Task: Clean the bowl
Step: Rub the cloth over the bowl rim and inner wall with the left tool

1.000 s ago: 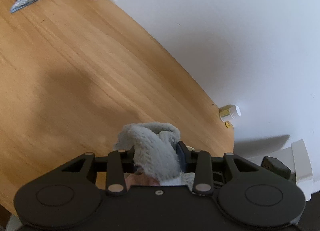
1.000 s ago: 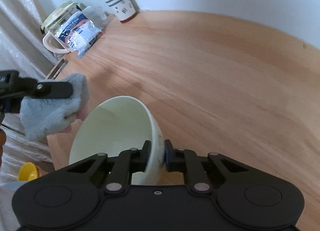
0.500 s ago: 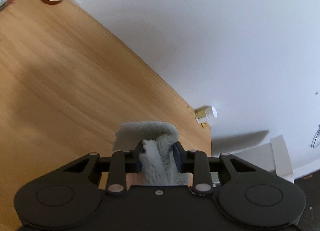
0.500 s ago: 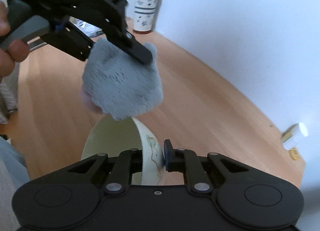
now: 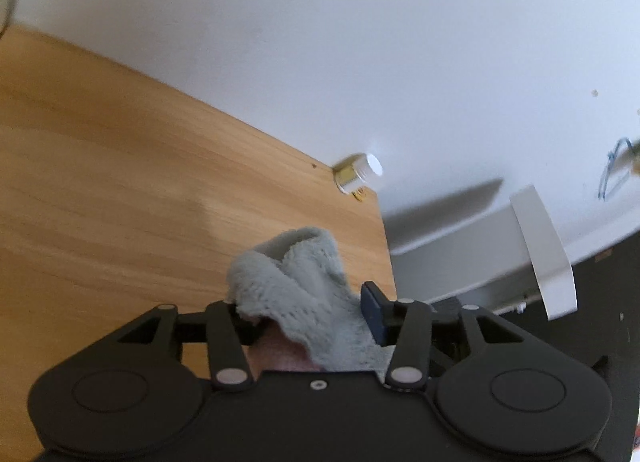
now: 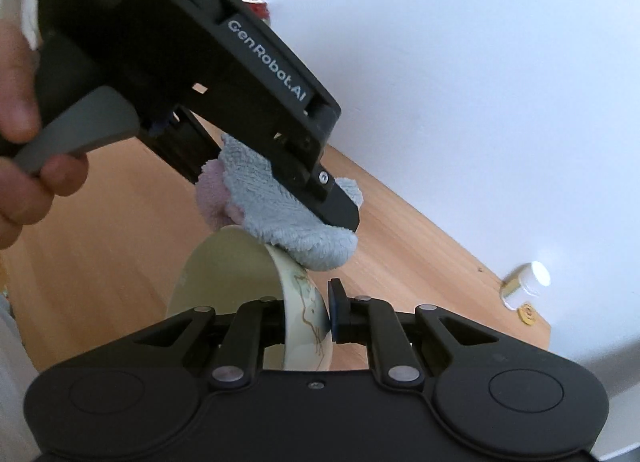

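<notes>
The cloth point(image 6: 288, 222) is soft grey-blue with a bit of pink at one side. The bowl point(image 6: 304, 302) is pale cream with thin brown and green lines drawn on its outside. Both grippers are black, with white letters on the left gripper point(image 6: 320, 198). The table point(image 5: 120, 182) is light brown wood. The wall point(image 5: 360, 42) is white.

From my right wrist view, the left gripper's body point(image 6: 192, 74) hides most of the red-lidded cup point(image 6: 256, 8). My right gripper's frame cuts off the bowl's point(image 6: 224, 274) lower half. The small white-capped jar point(image 6: 524, 286) is blurred, its label unreadable. The cloth point(image 5: 296, 286) hides the left finger.
</notes>
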The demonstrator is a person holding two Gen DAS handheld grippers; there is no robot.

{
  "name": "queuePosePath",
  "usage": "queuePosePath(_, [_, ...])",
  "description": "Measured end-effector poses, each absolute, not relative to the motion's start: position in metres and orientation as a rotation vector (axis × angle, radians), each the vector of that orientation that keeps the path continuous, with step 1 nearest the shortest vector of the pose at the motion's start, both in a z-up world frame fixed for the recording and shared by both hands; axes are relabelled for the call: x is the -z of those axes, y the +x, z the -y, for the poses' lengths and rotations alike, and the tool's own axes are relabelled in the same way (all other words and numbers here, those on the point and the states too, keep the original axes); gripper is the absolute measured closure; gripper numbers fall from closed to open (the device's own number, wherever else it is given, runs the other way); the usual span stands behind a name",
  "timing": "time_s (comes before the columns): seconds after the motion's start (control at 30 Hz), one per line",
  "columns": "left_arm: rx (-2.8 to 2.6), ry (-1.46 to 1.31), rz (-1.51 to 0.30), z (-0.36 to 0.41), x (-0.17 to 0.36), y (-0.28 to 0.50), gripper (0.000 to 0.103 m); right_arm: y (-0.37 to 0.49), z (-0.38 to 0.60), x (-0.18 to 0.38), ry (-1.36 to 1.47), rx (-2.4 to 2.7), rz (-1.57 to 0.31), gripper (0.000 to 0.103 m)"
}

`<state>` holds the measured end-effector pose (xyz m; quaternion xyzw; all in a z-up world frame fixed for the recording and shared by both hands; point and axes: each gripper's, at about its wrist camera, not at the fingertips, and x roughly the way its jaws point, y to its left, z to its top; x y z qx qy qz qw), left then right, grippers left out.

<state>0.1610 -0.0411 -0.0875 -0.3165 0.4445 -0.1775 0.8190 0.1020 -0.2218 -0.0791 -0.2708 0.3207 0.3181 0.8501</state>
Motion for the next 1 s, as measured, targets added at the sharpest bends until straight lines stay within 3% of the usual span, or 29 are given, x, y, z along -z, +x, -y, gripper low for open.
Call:
queuePosePath(0.03, [0.381,-0.649,-0.945,0.043,0.087,0.161,0.064,0.103,0.222,0.079,-0.567,-0.659,-0.676,0.087])
queuePosePath(0.43, [0.357,-0.526,-0.975,0.037,0.098,0.154,0.078,0.099,0.216,0.075,-0.575,-0.601,-0.672,0.086])
queuePosePath(0.7, [0.356,-0.710,-1.011,0.021,0.112,0.147,0.080,0.099,0.200,0.076,-0.585,-0.579,-0.701,0.087])
queuePosePath(1.0, [0.435,-0.549,-0.916,0.045,0.069,0.142,0.078,0.110,0.184,0.076,-0.563,-0.577,-0.695,0.087])
